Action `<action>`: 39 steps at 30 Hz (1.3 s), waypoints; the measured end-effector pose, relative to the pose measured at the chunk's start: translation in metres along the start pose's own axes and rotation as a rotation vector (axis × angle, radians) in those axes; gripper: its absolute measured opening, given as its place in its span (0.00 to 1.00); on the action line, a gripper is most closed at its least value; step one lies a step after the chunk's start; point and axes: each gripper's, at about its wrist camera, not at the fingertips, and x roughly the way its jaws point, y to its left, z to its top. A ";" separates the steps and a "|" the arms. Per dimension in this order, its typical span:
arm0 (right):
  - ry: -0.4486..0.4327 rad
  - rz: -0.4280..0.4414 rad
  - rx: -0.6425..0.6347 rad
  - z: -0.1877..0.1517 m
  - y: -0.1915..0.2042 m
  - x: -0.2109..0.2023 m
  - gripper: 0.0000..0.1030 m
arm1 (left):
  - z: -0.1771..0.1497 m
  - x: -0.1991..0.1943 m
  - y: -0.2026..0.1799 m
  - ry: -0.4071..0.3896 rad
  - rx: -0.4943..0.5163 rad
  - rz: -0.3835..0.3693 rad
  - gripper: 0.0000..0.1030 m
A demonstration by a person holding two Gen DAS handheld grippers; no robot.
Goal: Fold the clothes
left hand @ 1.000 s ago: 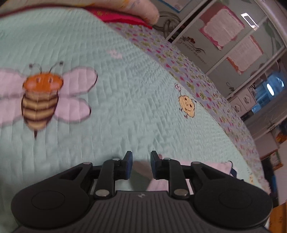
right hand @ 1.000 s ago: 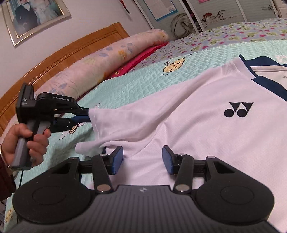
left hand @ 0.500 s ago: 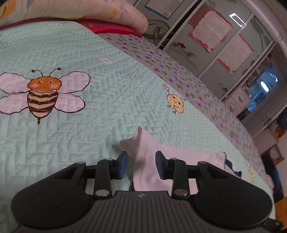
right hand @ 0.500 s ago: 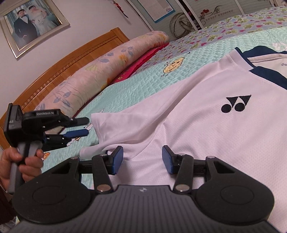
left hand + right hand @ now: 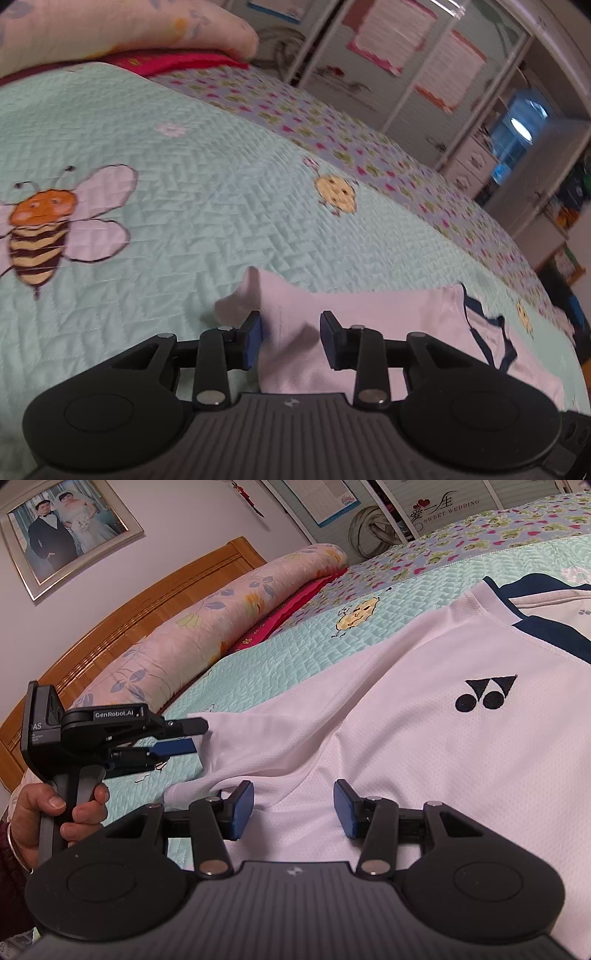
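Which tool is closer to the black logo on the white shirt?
The right tool, which sits over the white mesh shirt just below the black logo. The left tool is farther off, at the sleeve edge.

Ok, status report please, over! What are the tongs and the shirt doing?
Left tongs open at the sleeve edge. Right tongs open over the white mesh sports shirt, which lies unfolded on the mint quilted bedspread. Nothing in the way.
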 end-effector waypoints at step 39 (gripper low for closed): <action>-0.009 -0.032 0.023 0.015 0.014 -0.019 0.47 | 0.052 0.071 0.020 0.088 -0.155 0.089 0.02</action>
